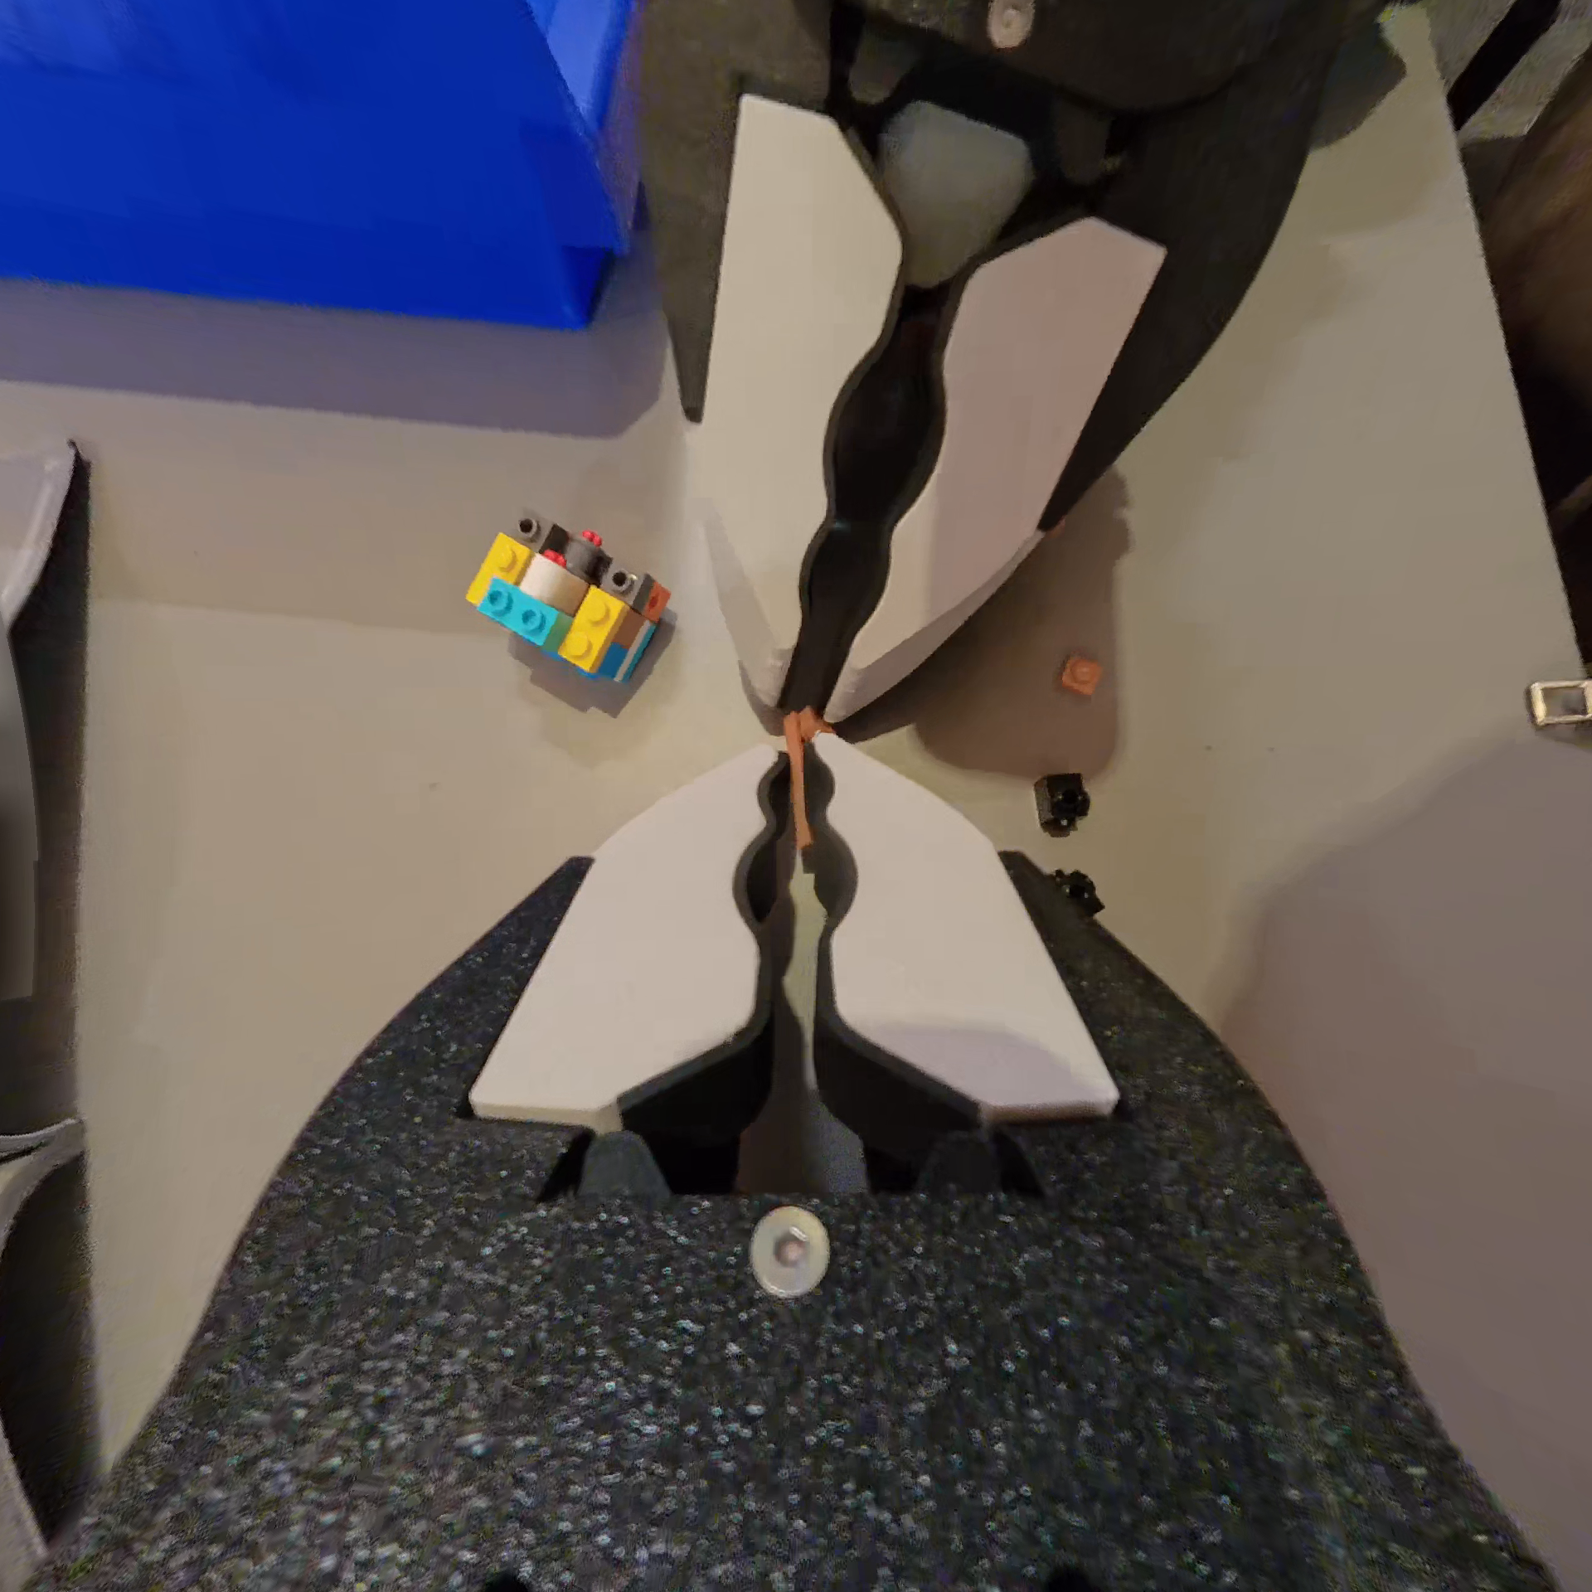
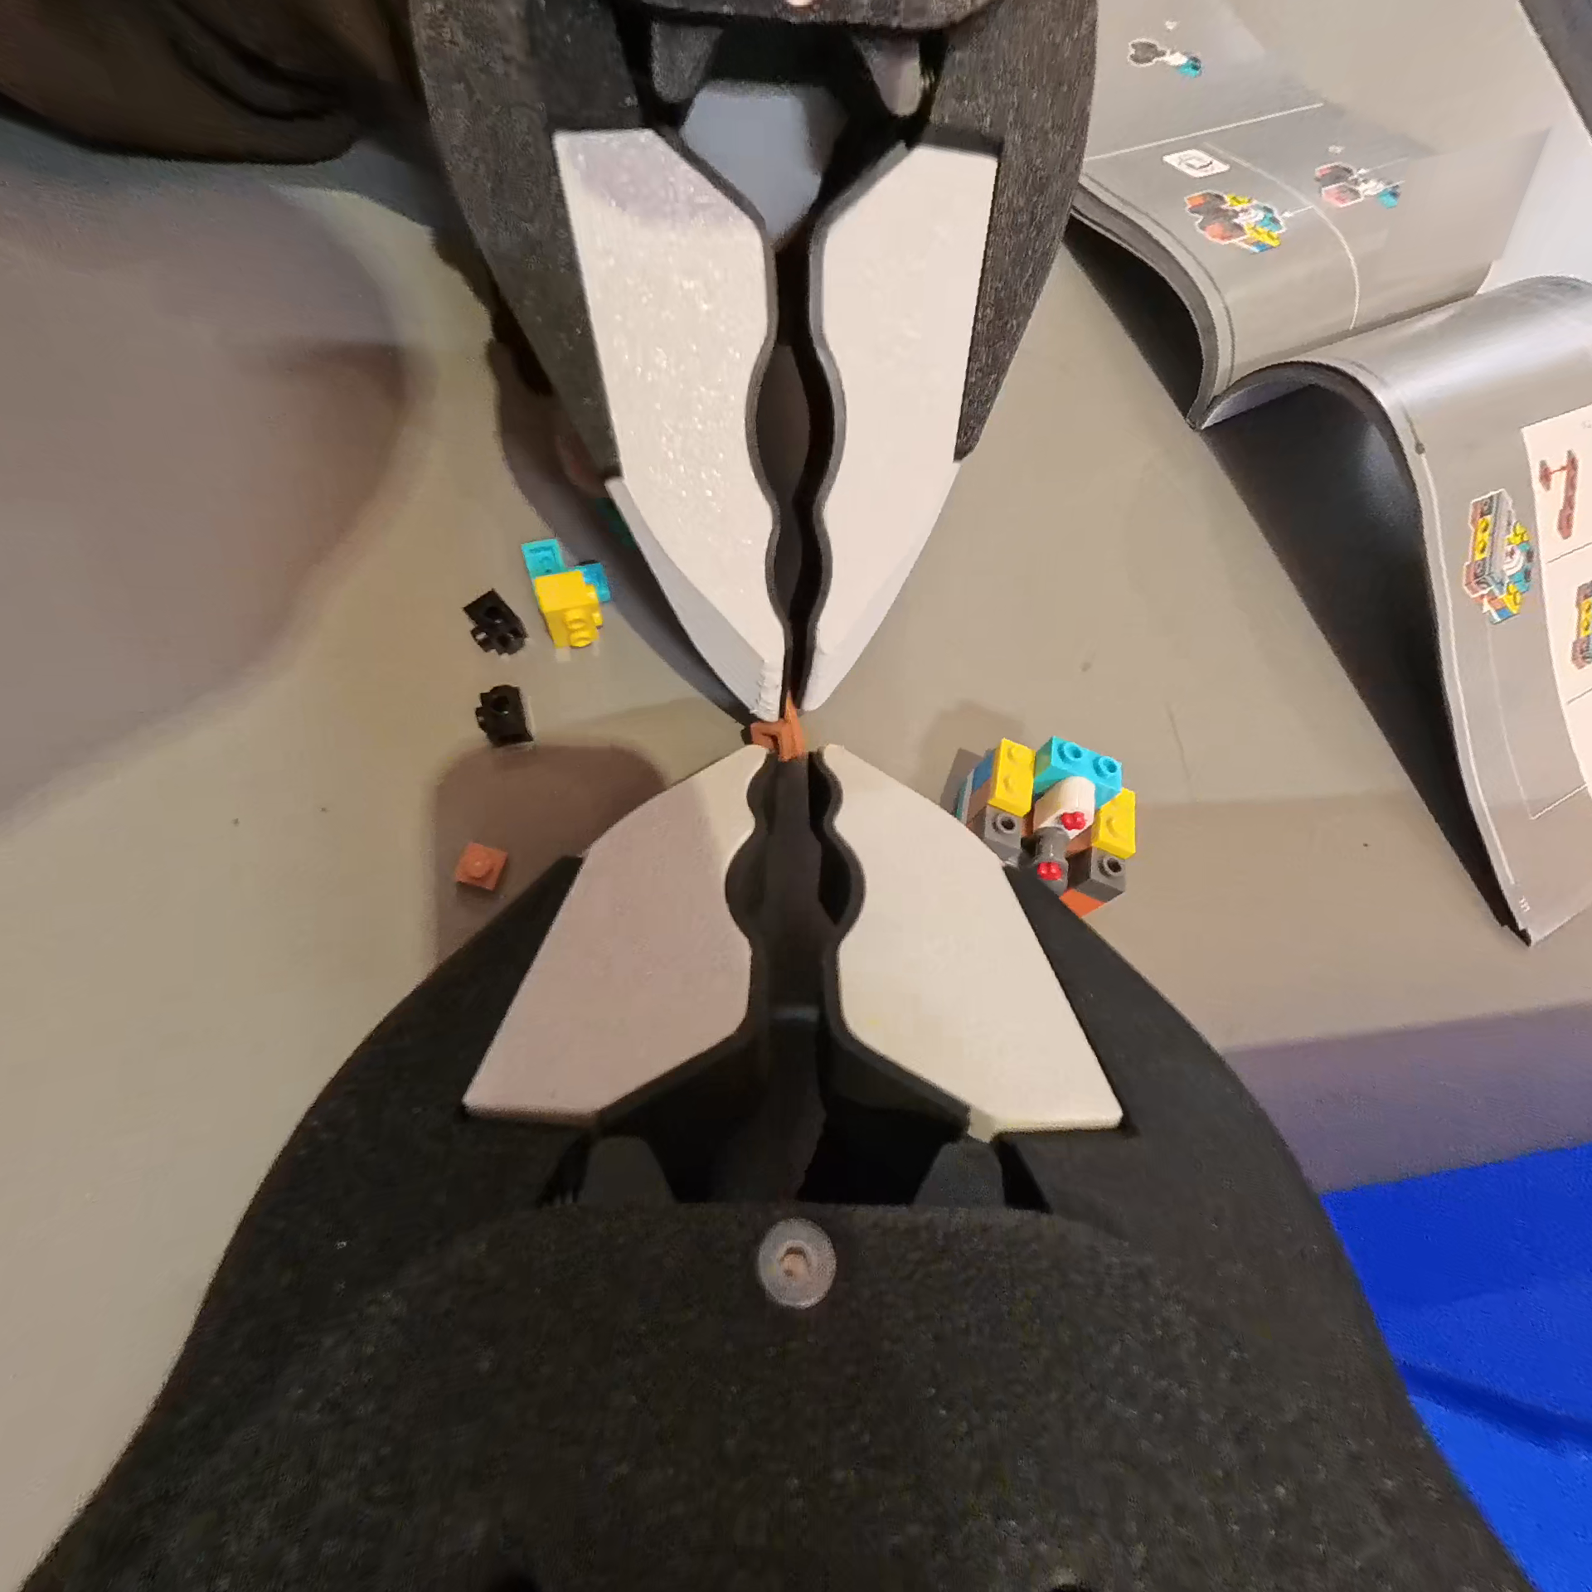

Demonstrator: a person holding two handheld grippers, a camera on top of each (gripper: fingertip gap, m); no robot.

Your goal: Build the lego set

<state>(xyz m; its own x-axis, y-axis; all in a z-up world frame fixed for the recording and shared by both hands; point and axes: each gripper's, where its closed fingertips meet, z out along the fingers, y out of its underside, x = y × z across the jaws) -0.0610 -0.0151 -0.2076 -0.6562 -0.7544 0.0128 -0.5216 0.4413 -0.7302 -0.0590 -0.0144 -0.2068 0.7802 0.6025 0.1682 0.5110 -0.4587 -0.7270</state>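
Note:
My left gripper [image 1: 797,762] and my right gripper [image 1: 805,706] meet tip to tip above the table. Both are shut on a small brown plate [image 1: 801,801], which shows edge-on between the left fingers. In the right wrist view the brown plate [image 2: 778,738] sits between the right gripper [image 2: 788,762] and the left gripper [image 2: 788,689]. I cannot tell whether it is one piece or two. The partly built model [image 1: 569,603] of yellow, teal, grey and white bricks stands on the table, apart from both grippers; it also shows in the right wrist view [image 2: 1055,818].
A loose brown plate [image 2: 481,864], two black pieces [image 2: 495,622] [image 2: 501,715] and a yellow and teal cluster [image 2: 564,594] lie on the table. An open instruction booklet [image 2: 1378,301] lies beyond the model. A blue bin [image 1: 301,146] stands at the edge. The grippers are tip to tip, or close to it.

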